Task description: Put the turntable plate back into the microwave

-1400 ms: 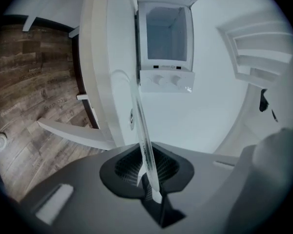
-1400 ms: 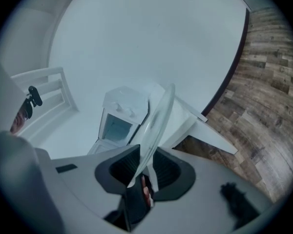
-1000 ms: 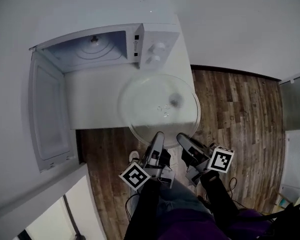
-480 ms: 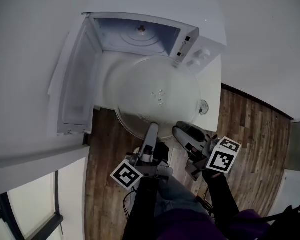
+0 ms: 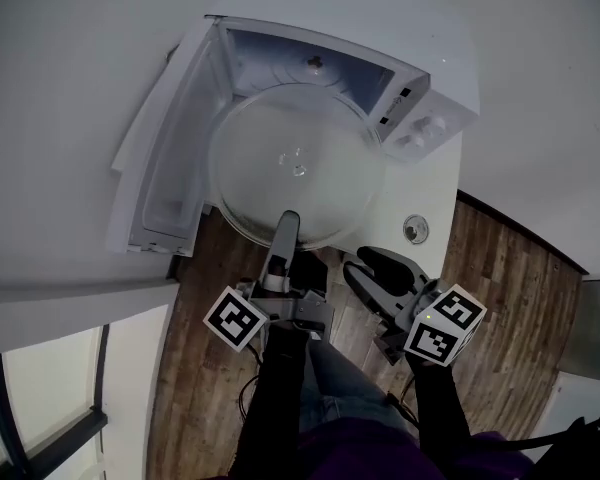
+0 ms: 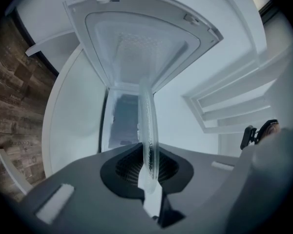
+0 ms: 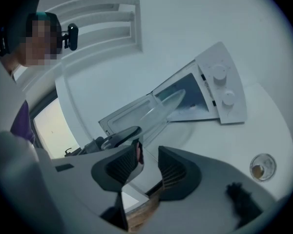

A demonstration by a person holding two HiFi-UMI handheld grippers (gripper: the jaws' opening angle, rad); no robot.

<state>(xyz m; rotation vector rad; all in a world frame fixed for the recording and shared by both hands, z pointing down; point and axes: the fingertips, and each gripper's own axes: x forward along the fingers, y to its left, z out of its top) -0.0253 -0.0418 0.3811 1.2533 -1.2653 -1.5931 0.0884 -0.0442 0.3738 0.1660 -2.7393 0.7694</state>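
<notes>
Glass turntable plate point(image 5: 295, 163), earlier over the front edge of the desk point(image 5: 435, 200), hung at the mouth of the open microwave point(image 5: 442, 80), its rim clamped in the left hand-held gripper point(image 5: 286, 220); right hand-held gripper point(image 5: 365, 265) stood clear, jaws opening, nothing between them.

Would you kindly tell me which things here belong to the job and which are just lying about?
Job: turntable plate, clamped in the left gripper; microwave, door open; right gripper, jaws opening, nothing between them.
Lying about: small round dish on the counter.
</notes>
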